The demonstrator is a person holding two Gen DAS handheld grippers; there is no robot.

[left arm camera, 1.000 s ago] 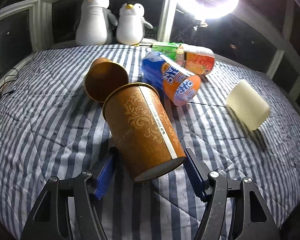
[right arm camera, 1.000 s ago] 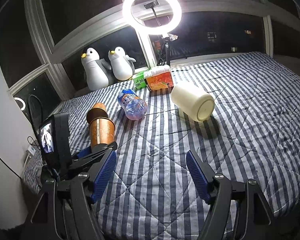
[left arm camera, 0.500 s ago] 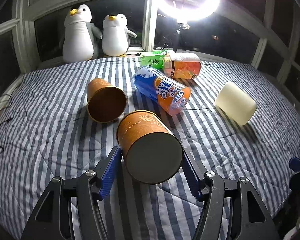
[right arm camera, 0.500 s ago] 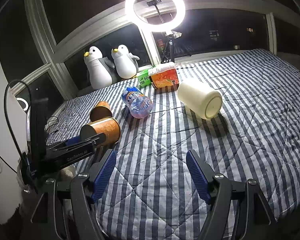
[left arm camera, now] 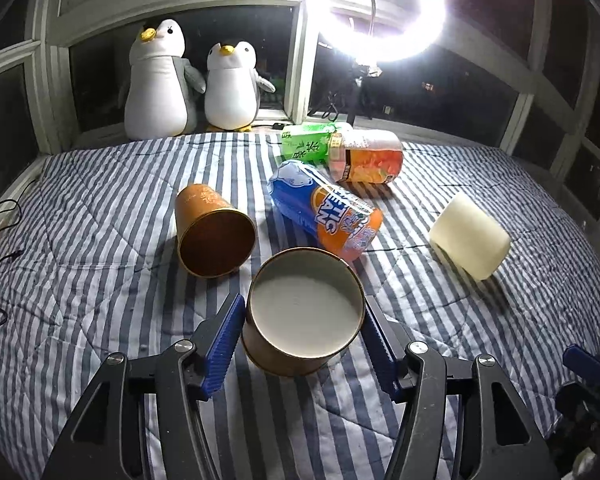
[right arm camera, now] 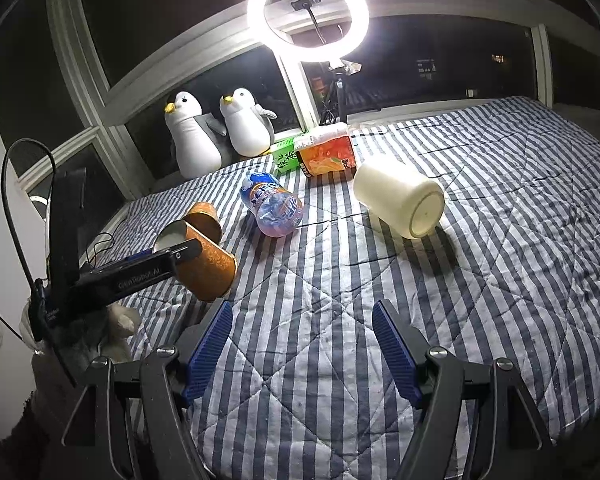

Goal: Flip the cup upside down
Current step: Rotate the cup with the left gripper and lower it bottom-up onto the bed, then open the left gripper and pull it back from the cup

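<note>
My left gripper (left arm camera: 302, 330) is shut on an orange paper cup (left arm camera: 300, 344), gripped by its sides. The cup's white base (left arm camera: 302, 310) faces the camera and tilts upward. In the right wrist view the same cup (right arm camera: 208, 264) is held tilted above the striped bed, base up and mouth toward the quilt. A second orange cup (left arm camera: 212, 236) lies on its side just beyond, also seen in the right wrist view (right arm camera: 204, 218). My right gripper (right arm camera: 302, 352) is open and empty over the quilt.
A blue-and-orange bottle (left arm camera: 326, 214), a green carton (left arm camera: 308, 146) and an orange-labelled jar (left arm camera: 366, 158) lie behind the cups. A cream cylinder (left arm camera: 470, 236) lies to the right. Two plush penguins (left arm camera: 158, 80) and a ring light (left arm camera: 378, 8) stand at the window.
My left gripper has rotated the held cup from lying tilted with its side showing to base toward the camera and upward. The right gripper has stayed open and nearly still.
</note>
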